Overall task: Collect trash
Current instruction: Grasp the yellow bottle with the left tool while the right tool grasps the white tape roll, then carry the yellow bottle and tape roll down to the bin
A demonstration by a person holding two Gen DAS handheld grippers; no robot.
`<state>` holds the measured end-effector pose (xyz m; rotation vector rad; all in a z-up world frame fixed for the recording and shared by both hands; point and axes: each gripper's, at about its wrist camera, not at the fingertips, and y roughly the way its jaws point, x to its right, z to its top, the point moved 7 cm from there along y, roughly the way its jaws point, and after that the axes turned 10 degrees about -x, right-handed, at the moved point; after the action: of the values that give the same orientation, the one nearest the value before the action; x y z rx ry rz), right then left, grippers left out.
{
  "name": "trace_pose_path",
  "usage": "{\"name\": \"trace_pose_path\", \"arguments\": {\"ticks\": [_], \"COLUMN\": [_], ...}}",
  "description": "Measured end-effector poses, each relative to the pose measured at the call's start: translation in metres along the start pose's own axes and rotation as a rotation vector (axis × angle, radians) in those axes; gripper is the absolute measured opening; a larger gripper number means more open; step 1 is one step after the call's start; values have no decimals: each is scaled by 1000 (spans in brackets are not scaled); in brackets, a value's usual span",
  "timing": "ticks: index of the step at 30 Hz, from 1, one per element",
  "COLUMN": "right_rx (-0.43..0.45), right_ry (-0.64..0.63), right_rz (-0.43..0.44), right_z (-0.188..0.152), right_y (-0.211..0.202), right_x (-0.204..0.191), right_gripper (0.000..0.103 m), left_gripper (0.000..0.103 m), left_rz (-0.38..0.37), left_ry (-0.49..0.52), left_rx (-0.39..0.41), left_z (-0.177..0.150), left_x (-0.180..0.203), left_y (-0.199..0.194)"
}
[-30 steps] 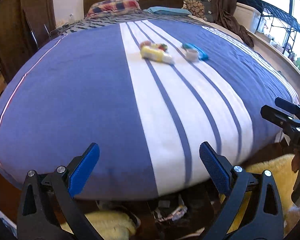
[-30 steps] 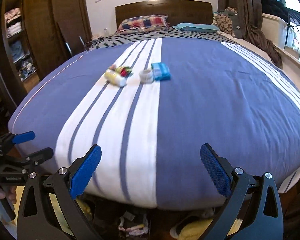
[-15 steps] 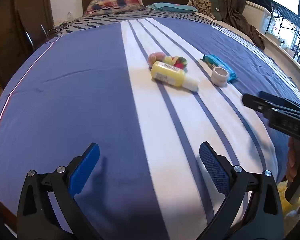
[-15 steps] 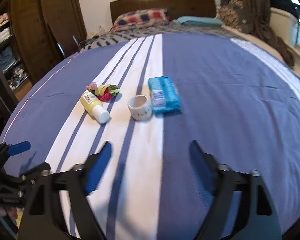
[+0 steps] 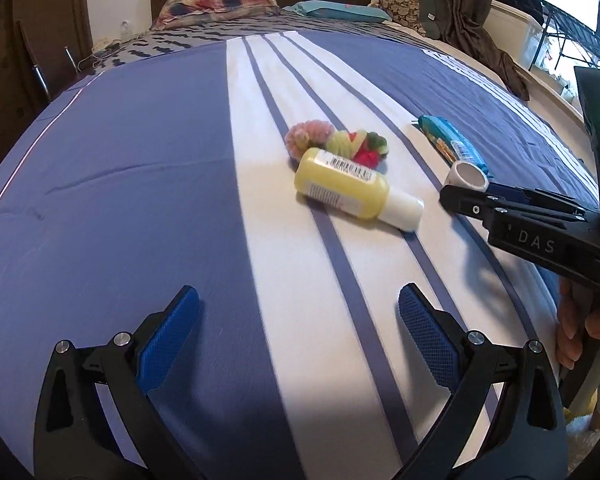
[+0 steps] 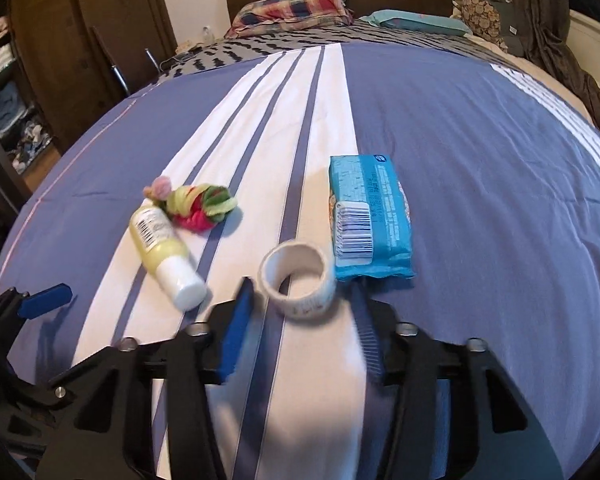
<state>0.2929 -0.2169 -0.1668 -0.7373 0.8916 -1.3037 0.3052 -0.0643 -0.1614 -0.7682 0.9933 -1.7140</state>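
Bed [image 6: 480,128]: blue striped cover, soft, carries all items mid-span, well off every edge.
Blue packet [image 6: 366,216]: flat, touching the tape roll.
Yellow bottle [image 6: 162,250]: on its side; may roll if nudged.
Yarn bundle [image 6: 198,204]: against the bottle's base.
Tape roll [image 6: 298,276]: on end, just ahead of the right gripper [image 6: 304,320], fingers spread, narrowing; likely to tip or skid on the cover.
Left gripper [image 5: 300,324]: fingers spread wide, empty.

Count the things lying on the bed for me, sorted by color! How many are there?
Yellow: 1, the yellow bottle
White: 1, the tape roll
Blue: 1, the blue packet
Mixed colors: 1, the yarn bundle
Total: 4
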Motion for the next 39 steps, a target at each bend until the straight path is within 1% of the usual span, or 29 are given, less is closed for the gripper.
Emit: {"name": "trace_pose_path", "arguments": {"ticks": [3,7,12,16,19,20,21,22,24,28,33,35,39], "right_rx": [9,34,44,54,62,64,64,63,60,56,54,51,52], "right_ry": [7,-4,-8,-7,-3,-3,-2,-1,0,4,5,4,1], "right_rz": [13,-3,15,21,28,23,16,13,14,12,-14,-16,-10], "right_z": [1,-6,-18,-24,-26,-26,-26,-26,-28,-37,-61,-72,-99], "right_y": [-3,-16,-27,-35,-39,-40,-40,-39,-39,-41,-51,-56,-71], "right_x": [3,7,12,16,18,19,20,20,20,20,19,18,13], "right_gripper": [34,34,34,34,34,34,34,34,34,34,34,34,34], "left_gripper": [95,95,95,95,95,93,87,83,81,81,81,81,81], "left_rz": [-31,-14,1,3,-12,-15,-24,-26,-15,-10,-2,3,-10], "left_ry": [15,70,139,157,159,162,167,170,175,159,127,110,63], "left_rx": [3,13,11,-13,-18,-16,-15,-14,-8,-15,-20,-18,-16], "left_z": [11,26,40,50,58,60,61,61,60,47,10,-8,-43], "left_x": [7,19,33,37,38,39,40,41,43,45,48,49,52], "left_y": [7,15,24,36,42,43,44,43,41,34,14,5,-17]}}
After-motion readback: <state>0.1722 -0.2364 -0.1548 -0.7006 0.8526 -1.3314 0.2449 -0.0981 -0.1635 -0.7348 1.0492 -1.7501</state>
